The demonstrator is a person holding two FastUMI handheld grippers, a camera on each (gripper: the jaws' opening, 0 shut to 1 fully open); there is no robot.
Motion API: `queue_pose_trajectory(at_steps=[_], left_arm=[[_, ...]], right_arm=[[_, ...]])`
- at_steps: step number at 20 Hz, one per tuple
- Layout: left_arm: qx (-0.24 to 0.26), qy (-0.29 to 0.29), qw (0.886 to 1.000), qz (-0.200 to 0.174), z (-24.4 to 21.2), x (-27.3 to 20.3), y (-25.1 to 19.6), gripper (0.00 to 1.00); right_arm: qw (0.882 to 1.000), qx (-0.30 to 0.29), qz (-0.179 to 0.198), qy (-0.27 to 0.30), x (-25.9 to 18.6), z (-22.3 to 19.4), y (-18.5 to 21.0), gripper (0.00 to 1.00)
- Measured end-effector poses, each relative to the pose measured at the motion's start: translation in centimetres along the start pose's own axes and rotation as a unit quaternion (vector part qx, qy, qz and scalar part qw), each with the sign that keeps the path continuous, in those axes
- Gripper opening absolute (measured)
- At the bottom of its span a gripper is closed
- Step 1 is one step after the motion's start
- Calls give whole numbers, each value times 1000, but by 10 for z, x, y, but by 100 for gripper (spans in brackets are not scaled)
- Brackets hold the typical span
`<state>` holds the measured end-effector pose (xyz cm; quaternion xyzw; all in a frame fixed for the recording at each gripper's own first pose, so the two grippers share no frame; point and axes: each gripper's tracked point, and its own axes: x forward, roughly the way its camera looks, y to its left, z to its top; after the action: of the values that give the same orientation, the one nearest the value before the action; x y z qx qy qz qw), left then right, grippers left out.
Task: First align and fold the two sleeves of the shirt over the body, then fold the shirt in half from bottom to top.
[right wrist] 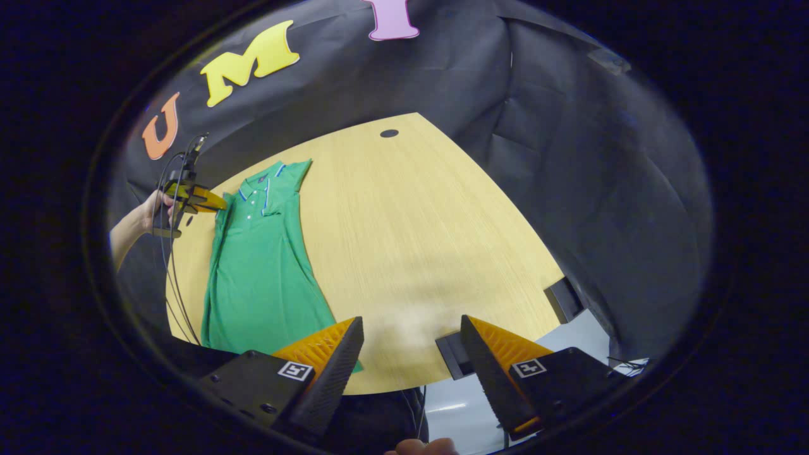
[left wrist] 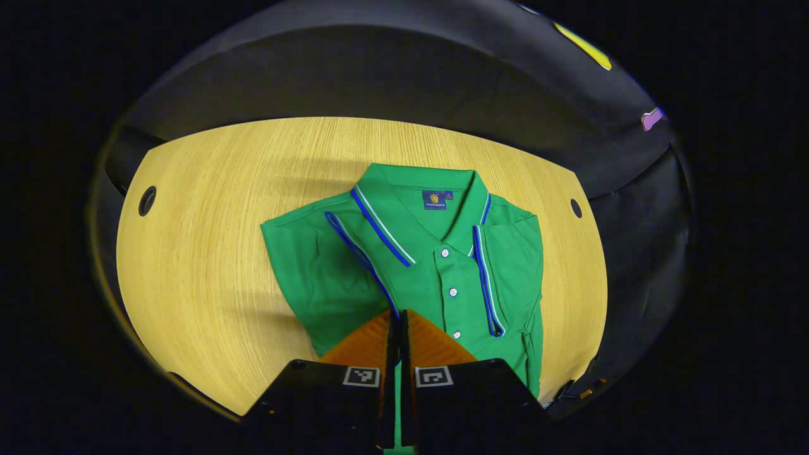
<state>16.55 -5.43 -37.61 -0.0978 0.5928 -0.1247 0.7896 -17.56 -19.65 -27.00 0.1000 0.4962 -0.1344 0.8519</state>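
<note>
A green polo shirt [left wrist: 442, 284] with blue and white trim lies flat on the wooden table [left wrist: 208, 265], collar at the far side. Both sleeves lie folded in over the body. In the left gripper view my left gripper [left wrist: 400, 316] is shut on the trimmed cuff of the left-hand sleeve [left wrist: 316, 265], with green cloth showing in the thin slit between its fingers. In the right gripper view the shirt [right wrist: 265, 265] lies at the left, and a hand [right wrist: 148, 212] holds the left gripper [right wrist: 196, 199] at its shoulder. My right gripper [right wrist: 412, 332] hangs open over the near table edge, beside the hem.
Cable holes [left wrist: 146, 200] [left wrist: 576, 208] pierce the far corners of the table. Cables [right wrist: 170, 278] hang from the left gripper past the table's edge. Bare wood [right wrist: 411, 240] spreads to the right of the shirt. Black cloth walls enclose the booth.
</note>
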Motion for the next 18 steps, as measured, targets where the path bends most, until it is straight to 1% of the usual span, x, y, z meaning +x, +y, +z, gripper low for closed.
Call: queue_pose_trajectory(at_steps=[2,3,4,5,6,7,8,9,11,12,13,14,16,18], left_arm=[[-4,-3,1000,-6,1,-3,-5,12],[-8,-5,1000,-5,1,-8,-5,23],[-13,-12,1000,-5,0,-15,-4,29],[-19,-23,1000,-7,-1,-24,-5,33],[-19,-37,999,-7,0,-37,-1,56],[-16,-48,999,1,-4,-48,5,70],[-13,-61,998,10,-9,-59,12,77],[-10,-73,997,16,-16,-73,20,90],[-12,-94,995,22,-34,-104,30,91],[-17,-107,994,19,-44,-120,33,91],[-19,-119,993,14,-56,-135,34,91],[-15,-131,991,12,-70,-149,36,91],[19,-153,988,5,-103,-172,36,91],[55,-165,985,17,-142,-186,43,90]], right_arm=[[1000,-7,2,0,1,1,4,98],[1000,-12,5,0,3,3,7,98],[1000,-20,9,1,4,5,11,98],[999,-30,13,-1,6,8,17,98],[999,-43,14,-4,8,13,22,98],[998,-56,20,-8,10,18,30,89],[997,-71,28,-10,12,22,41,98],[996,-86,36,-12,14,25,52,98],[992,-115,55,-16,17,33,74,98],[989,-128,66,-18,18,35,87,89],[987,-142,77,-21,18,37,97,98],[984,-155,86,-25,20,38,107,98],[979,-176,102,-32,20,38,121,98],[975,-193,111,-27,22,30,127,98]])
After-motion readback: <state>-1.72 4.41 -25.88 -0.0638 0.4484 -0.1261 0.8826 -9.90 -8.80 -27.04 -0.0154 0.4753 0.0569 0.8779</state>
